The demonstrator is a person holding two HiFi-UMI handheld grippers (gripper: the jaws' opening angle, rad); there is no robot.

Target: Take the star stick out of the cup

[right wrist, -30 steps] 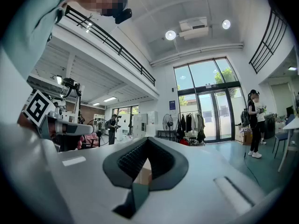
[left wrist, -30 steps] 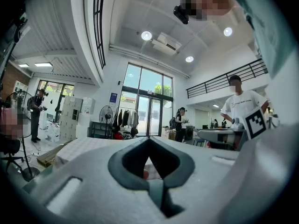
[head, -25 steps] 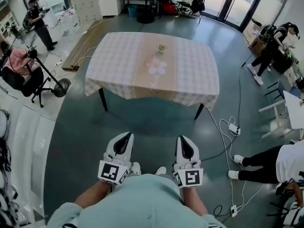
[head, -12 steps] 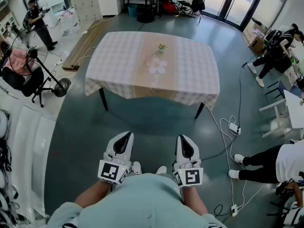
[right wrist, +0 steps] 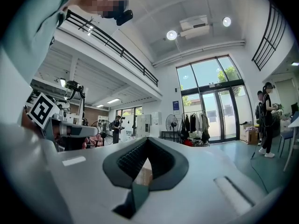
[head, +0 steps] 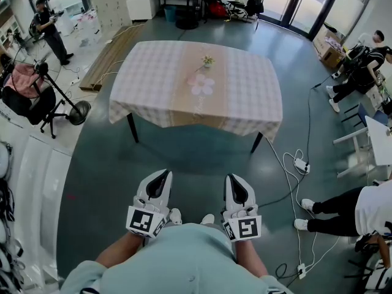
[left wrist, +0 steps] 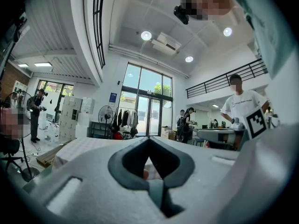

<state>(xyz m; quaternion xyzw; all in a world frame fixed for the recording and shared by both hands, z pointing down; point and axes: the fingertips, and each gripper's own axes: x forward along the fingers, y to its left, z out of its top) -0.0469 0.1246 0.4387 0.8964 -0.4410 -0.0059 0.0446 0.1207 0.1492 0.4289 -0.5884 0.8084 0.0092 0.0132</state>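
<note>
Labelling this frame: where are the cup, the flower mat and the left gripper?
cup [head: 207,64], head view, its small body.
flower mat [head: 202,86], head view, its middle.
left gripper [head: 164,175], head view, between its fingertips.

The worktop [head: 153,84] stands ahead, well apart from the left gripper [head: 163,176] and right gripper [head: 233,179], which sit side by side near the person's body. A cup [head: 208,62] stands on its far middle. A fan [head: 78,111] stands to its left.

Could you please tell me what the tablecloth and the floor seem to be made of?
The tablecloth looks like matte woven fabric: checked, draping in soft folds over the edges. The floor looks hard and smooth, perhaps coated concrete: its teal surface shows a dull sheen.
</note>
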